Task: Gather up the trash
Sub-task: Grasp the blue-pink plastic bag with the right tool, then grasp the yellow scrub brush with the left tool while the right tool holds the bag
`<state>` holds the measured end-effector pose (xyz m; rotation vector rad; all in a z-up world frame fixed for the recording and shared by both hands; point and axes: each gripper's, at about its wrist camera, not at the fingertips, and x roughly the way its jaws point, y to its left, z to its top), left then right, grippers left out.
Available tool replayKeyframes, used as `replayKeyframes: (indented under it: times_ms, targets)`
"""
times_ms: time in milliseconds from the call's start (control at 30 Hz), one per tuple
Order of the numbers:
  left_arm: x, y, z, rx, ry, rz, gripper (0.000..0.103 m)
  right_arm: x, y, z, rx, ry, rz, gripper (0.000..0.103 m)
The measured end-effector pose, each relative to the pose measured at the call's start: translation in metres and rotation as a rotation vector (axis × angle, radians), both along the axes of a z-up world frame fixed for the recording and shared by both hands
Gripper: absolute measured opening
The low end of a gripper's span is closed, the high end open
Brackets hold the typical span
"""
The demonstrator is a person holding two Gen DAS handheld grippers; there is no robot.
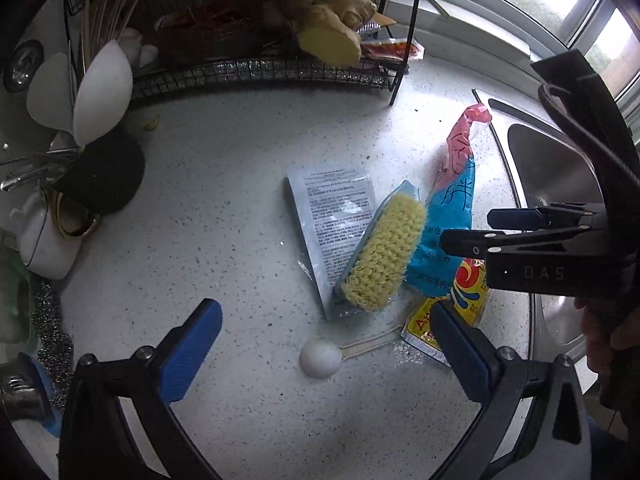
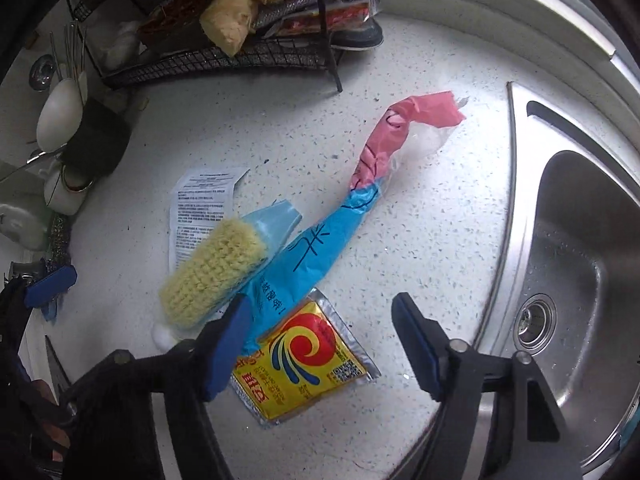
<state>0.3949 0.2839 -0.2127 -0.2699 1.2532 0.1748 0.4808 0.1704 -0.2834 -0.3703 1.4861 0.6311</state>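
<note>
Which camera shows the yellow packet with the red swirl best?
The right wrist view. There the yellow packet lies almost whole on the counter, its red swirl plain, with only its top tucked under the blue wrapper. In the left wrist view the packet is mostly hidden behind both tongs.

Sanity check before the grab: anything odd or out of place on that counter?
Yes. A yellow scrub brush lies bristles-up, tilted across a printed grey packet and a blue-pink wrapper, tangled with the trash. A yellow sachet sits partly under the wrapper. Nothing looks spilled.
</note>
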Motion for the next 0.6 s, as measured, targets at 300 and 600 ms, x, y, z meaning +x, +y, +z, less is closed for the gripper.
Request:
replayKeyframes:
  times_ms: [300, 600]
  targets:
    - [0.001, 0.004, -0.011, -0.017, 0.016, -0.003, 0.103, -0.003, 0.005, -0.012, 0.027, 0.053, 0.009, 0.013]
    - [0.017, -0.015, -0.001, -0.001, -0.02, -0.094, 0.103, -0.019, -0.031, 0.025, 0.029, -0.033, -0.025, 0.007]
